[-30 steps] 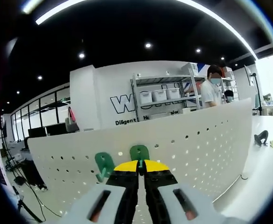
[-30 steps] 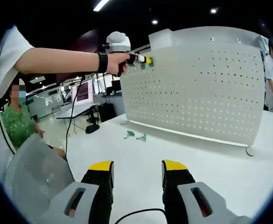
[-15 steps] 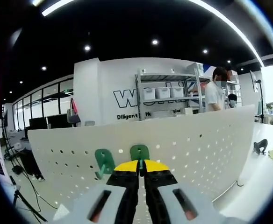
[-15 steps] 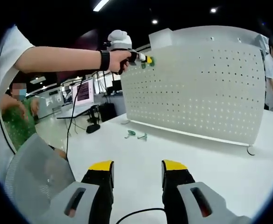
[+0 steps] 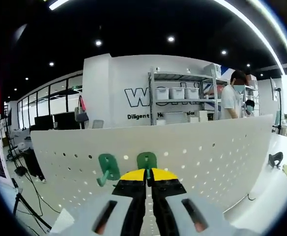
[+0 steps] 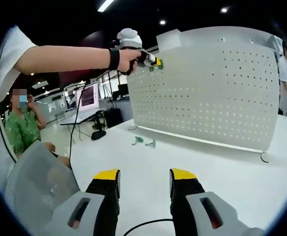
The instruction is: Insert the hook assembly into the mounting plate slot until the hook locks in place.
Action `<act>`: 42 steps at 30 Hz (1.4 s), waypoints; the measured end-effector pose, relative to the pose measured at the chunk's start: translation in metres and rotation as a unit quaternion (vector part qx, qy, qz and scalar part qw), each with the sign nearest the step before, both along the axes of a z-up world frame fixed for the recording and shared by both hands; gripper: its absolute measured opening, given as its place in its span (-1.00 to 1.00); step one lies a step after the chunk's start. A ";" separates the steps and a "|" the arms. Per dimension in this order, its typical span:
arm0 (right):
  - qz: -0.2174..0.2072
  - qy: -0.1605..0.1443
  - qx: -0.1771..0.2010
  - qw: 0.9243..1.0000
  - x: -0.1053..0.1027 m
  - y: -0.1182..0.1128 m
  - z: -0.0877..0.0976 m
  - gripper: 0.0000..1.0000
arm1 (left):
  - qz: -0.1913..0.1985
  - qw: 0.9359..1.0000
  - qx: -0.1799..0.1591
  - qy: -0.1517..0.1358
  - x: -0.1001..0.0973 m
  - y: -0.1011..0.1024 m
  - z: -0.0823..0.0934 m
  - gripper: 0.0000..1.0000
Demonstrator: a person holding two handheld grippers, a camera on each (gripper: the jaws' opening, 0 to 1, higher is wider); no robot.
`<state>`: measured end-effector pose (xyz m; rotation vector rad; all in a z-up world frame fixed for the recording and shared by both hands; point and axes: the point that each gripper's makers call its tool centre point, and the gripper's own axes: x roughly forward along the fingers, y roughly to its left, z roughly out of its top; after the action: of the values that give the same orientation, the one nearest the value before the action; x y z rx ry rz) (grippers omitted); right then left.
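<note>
Little has shifted: left gripper [image 5: 148, 178] stays clenched on the small green plastic hook [image 5: 147, 161] at the white perforated mounting plate [image 5: 217, 152], right gripper [image 6: 143, 179] released; hook looks light, rigid, best held by its stem.

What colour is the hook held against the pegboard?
Green; the hook shows best in the left gripper view.

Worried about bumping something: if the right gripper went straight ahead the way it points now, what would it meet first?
Probably the white tabletop, then the upright pegboard beyond; the right gripper is open and empty, and depth is hard to judge.
</note>
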<state>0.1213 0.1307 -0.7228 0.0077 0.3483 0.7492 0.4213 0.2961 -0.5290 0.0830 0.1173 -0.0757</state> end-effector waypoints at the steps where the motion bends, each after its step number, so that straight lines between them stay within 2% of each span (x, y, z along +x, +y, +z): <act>1: 0.001 0.000 0.000 1.000 0.000 0.001 0.000 -0.20 | 0.001 1.000 0.002 -0.001 -0.001 -0.001 -0.001 -0.95; 5: 0.003 -0.002 0.000 1.000 0.000 0.003 0.001 -0.20 | 0.000 1.000 -0.015 -0.003 -0.004 0.000 -0.001 -0.94; 8: 0.005 -0.001 0.000 1.000 0.000 0.005 0.001 -0.20 | -0.007 1.000 0.016 -0.003 -0.005 -0.002 -0.001 -0.92; 10: 0.006 -0.002 -0.001 1.000 0.000 0.005 0.002 -0.20 | -0.009 1.000 0.010 -0.001 -0.005 -0.002 -0.002 -0.91; 11: 0.005 -0.002 0.000 1.000 0.000 0.004 0.002 -0.20 | -0.015 1.000 -0.010 0.022 -0.006 -0.005 -0.010 -0.92; 12: 0.005 -0.002 0.000 1.000 0.000 0.004 0.002 -0.20 | -0.012 0.999 -0.025 0.030 -0.007 -0.004 -0.013 -0.93; 13: 0.005 -0.003 0.001 1.000 0.000 0.004 0.003 -0.20 | -0.012 1.000 -0.017 0.022 -0.006 -0.002 -0.012 -0.93; 16: 0.008 -0.002 -0.003 1.000 -0.001 0.004 0.001 -0.20 | -0.016 1.000 -0.009 0.021 -0.007 -0.003 -0.014 -0.94; 27: 0.017 -0.007 -0.006 1.000 0.000 0.008 0.005 -0.20 | -0.029 0.999 -0.018 0.025 -0.014 -0.007 -0.020 -0.88; 30: 0.016 -0.011 -0.006 1.000 0.001 0.007 0.007 -0.20 | -0.038 0.999 -0.009 0.026 -0.020 -0.009 -0.023 -0.86; 37: 0.023 -0.009 -0.009 1.000 0.000 0.010 0.008 -0.20 | -0.056 0.998 -0.014 0.025 -0.038 -0.014 -0.030 -0.82; 40: 0.028 -0.010 -0.009 1.000 -0.002 0.013 0.008 -0.19 | -0.080 0.996 -0.012 0.028 -0.047 -0.021 -0.036 -0.81; 42: 0.029 -0.011 -0.008 0.999 -0.002 0.014 0.010 -0.19 | -0.082 0.996 -0.007 0.030 -0.052 -0.022 -0.041 -0.80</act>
<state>0.1196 0.1449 -0.7133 -0.0255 0.3344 0.8038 0.3689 0.2745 -0.5701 0.0772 0.1695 -0.2431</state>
